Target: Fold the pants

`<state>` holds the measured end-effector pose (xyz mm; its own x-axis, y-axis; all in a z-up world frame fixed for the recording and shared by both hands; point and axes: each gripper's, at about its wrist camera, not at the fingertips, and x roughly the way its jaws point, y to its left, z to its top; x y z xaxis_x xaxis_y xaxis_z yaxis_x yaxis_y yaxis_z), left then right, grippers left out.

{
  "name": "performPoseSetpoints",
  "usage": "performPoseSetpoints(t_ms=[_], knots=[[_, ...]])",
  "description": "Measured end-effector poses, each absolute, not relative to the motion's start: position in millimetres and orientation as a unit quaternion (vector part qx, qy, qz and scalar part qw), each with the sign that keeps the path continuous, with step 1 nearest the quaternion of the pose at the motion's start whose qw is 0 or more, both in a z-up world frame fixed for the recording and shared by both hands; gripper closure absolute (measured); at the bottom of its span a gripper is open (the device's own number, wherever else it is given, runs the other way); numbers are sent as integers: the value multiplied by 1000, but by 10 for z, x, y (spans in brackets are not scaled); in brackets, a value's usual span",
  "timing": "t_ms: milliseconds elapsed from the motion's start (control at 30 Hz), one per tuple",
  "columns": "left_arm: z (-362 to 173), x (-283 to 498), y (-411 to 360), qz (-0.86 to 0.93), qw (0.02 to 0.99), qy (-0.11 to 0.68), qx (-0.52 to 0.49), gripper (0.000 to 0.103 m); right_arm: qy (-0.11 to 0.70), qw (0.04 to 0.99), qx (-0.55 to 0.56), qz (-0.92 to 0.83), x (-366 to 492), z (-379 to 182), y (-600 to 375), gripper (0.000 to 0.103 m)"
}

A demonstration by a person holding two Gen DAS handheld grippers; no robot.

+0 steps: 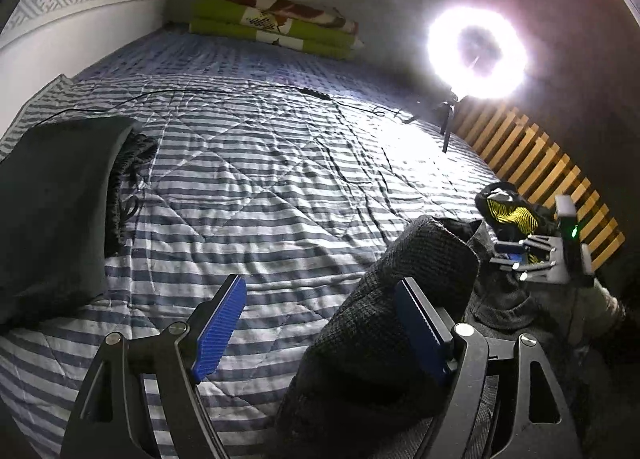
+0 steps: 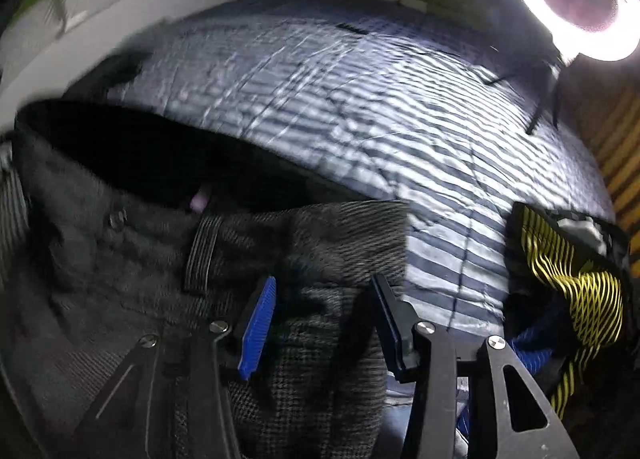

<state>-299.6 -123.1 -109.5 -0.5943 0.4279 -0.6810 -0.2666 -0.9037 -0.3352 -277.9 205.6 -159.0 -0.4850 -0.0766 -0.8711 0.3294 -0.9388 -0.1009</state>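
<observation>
Dark grey woven pants (image 1: 400, 319) lie bunched on the striped quilt (image 1: 260, 179) at the lower right. My left gripper (image 1: 320, 323) is open, its right blue pad resting against the pants' edge and its left pad over bare quilt. In the right wrist view the pants' waistband (image 2: 304, 235), with a belt loop and a button, spreads across the lower left. My right gripper (image 2: 324, 323) hangs over it with the jaws apart and fabric lying below, between the pads, not pinched. That right gripper (image 1: 520, 255) also shows at the far right of the left wrist view.
A folded dark garment (image 1: 52, 199) sits at the bed's left edge. A yellow-and-black mesh item (image 2: 572, 279) lies at the right edge by the wooden slats (image 1: 540, 167). A ring light (image 1: 478, 53) on a stand glares at the back right; a cable (image 1: 200, 93) crosses the quilt. Folded green bedding (image 1: 276, 19) lies at the far end.
</observation>
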Motion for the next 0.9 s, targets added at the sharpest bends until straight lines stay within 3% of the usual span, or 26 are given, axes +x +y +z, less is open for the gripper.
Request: performPoseSetpoints(t_ms=[33,67,133,267,400,533,600,667,700,867,900], knots=[[-1082,-3002,-1256,887,199,-104,-403,23,148,112,493,-850,-2770,-1620,2013,63],[-1067,-2998,-1267,887,202,-106,-401,23,164,105,492,-849,-2771,-1650,1970,83],[-1025,-2975,-1293,887,209,-108,-397,22,151,104,492,-851,-2781,-1627,1976,100],[-1034,-2973,-1256,885,217,-102,-399,17,53,108,443,-888,-2764,-1224,2300,103],[-1161,-3126,-1147,878,212,-100,-417,17,-70,39,406,-910,-2906,-1059,2972,103],[-1303,-3261,-996,872,209,-70,-436,17,-110,90,460,-876,-2936,-1311,3108,102],[-1340,-3276,-968,870,211,-72,-439,17,-94,109,470,-871,-2845,-1317,2999,96],[-1354,-3298,-942,870,211,-70,-440,17,-78,138,482,-862,-2790,-1301,2834,65],[-1359,-3303,-939,870,211,-73,-439,17,-58,144,481,-863,-2776,-1296,2696,60],[-1344,-3292,-975,870,208,-81,-439,17,70,114,515,-847,-2898,-1492,2160,60],[-1335,-3285,-990,871,208,-82,-438,17,88,101,523,-842,-2931,-1574,2113,65]])
